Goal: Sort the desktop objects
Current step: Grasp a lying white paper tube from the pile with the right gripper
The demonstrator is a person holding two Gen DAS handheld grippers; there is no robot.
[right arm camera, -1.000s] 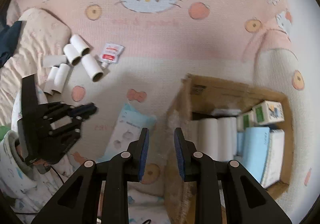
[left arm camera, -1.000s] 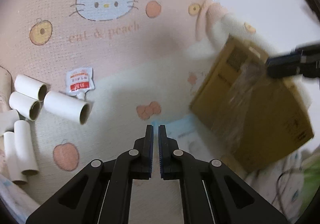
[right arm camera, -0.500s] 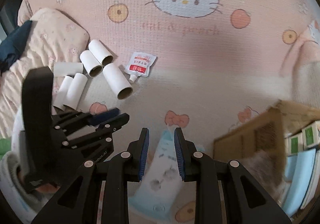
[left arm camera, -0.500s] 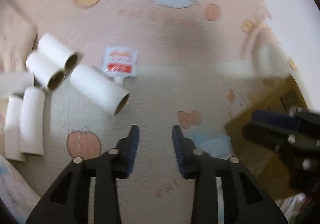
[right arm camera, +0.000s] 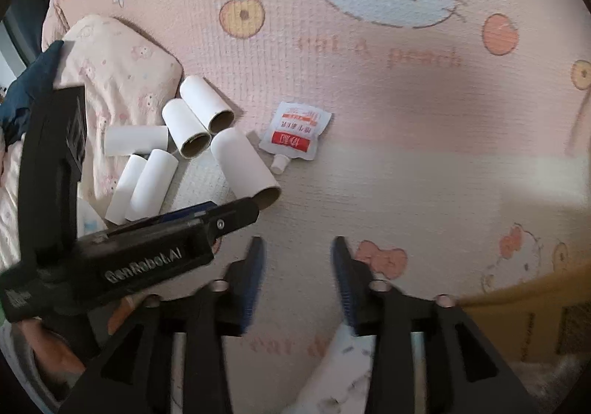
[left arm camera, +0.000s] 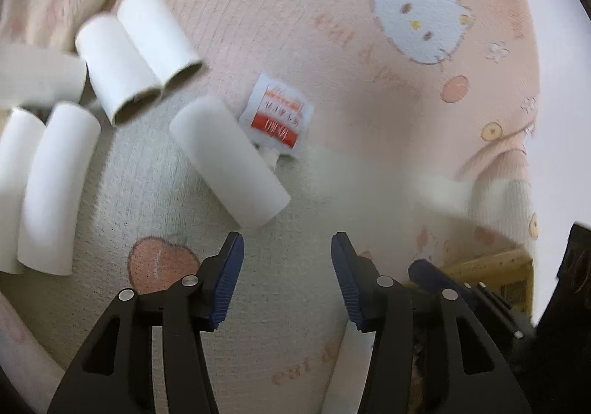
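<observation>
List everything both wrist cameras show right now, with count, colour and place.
paper tubes: six, white, clustered on the blanket's left; the nearest one lies apart, just ahead of the left gripper
sachet: one, white with red label and small spout, beside the nearest tube
blanket: one, pink and cream with cat and peach prints, under everything
pillow: one, pale pink, far left behind the tubes
cardboard box: one, brown, lower right edge, contents not visible
pale blue packet: one, on the blanket under the right gripper, partly hidden
left gripper: black, blue-padded fingers just opened, nothing between them
right gripper: same, just opened, empty
</observation>
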